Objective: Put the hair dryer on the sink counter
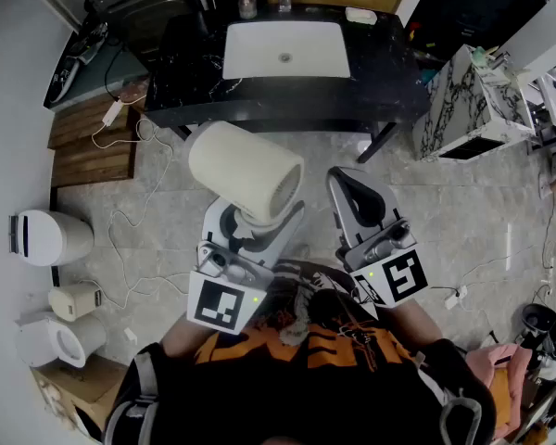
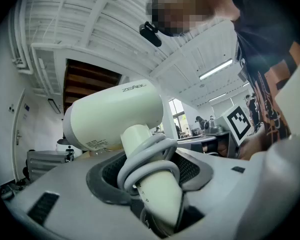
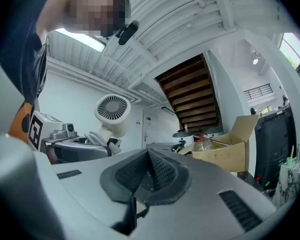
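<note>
A cream hair dryer point(image 1: 246, 170) stands upright in my left gripper point(image 1: 257, 221), in front of my chest and over the floor. Its grey cord is coiled round the handle. In the left gripper view the jaws press on that wrapped handle point(image 2: 151, 176), and the barrel point(image 2: 115, 115) rises above them. My right gripper point(image 1: 357, 193) hangs beside it to the right, shut with nothing in it. The right gripper view shows its pads point(image 3: 157, 171) closed together and the hair dryer point(image 3: 112, 112) at the left. The black sink counter point(image 1: 187, 58) with a white basin point(image 1: 285, 49) lies ahead.
A small bottle point(image 1: 248, 7) and a white dish point(image 1: 360, 14) sit at the counter's back edge. A marble-patterned cabinet point(image 1: 463, 105) stands right of the counter. White bins point(image 1: 48, 237) and a loose white cable point(image 1: 134, 221) lie on the floor at the left, by wooden steps point(image 1: 93, 142).
</note>
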A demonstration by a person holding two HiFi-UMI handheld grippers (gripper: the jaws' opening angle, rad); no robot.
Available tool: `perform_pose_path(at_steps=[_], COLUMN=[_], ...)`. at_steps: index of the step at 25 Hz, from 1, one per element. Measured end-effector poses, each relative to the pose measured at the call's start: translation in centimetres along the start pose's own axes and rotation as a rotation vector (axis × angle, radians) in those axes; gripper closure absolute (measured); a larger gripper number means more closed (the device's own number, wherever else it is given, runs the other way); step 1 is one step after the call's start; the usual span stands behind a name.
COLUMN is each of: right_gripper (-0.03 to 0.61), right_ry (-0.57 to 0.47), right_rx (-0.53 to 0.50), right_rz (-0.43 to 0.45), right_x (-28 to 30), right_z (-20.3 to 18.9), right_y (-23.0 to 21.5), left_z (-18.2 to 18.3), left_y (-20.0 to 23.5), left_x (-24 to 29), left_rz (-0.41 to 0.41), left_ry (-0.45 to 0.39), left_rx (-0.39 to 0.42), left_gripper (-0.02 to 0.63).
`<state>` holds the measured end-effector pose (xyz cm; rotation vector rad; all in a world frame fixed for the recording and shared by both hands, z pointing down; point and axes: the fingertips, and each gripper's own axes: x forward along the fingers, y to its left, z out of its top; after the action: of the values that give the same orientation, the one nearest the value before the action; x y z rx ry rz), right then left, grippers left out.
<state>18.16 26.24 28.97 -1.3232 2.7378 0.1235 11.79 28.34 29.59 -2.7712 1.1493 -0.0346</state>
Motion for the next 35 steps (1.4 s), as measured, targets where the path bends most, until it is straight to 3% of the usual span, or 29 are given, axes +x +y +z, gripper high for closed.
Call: perform_pose_path(at_steps=[12, 21, 27, 35], right_gripper=[0.565, 0.565, 0.565, 0.565], right_ry=[0.003, 0.012, 0.0, -0.019], right_rx=[-0.002, 0.02, 0.034, 0.081], right_rz=[0.014, 0.093, 0.115, 0.123], right_x=[0.0, -0.8, -2.2, -0.7], right_z=[0.1, -0.3, -0.6, -1.6], right_y=[0.5, 1.0, -1.0, -2.2], left_z=[-0.1, 0.7, 1.5, 0.7], left_y=[0.0, -0.3, -2.0, -0.6], left_x=[-0.5, -0.1, 0.8, 1.4], left_rz=[0.009, 0.044, 0.085, 0.118], left_ry=[0.001, -0.013, -0.039, 0.001], left_rx=[-0.013, -0.006, -0.022, -0.029], left_gripper=[0.351, 0.351, 0.351, 0.352])
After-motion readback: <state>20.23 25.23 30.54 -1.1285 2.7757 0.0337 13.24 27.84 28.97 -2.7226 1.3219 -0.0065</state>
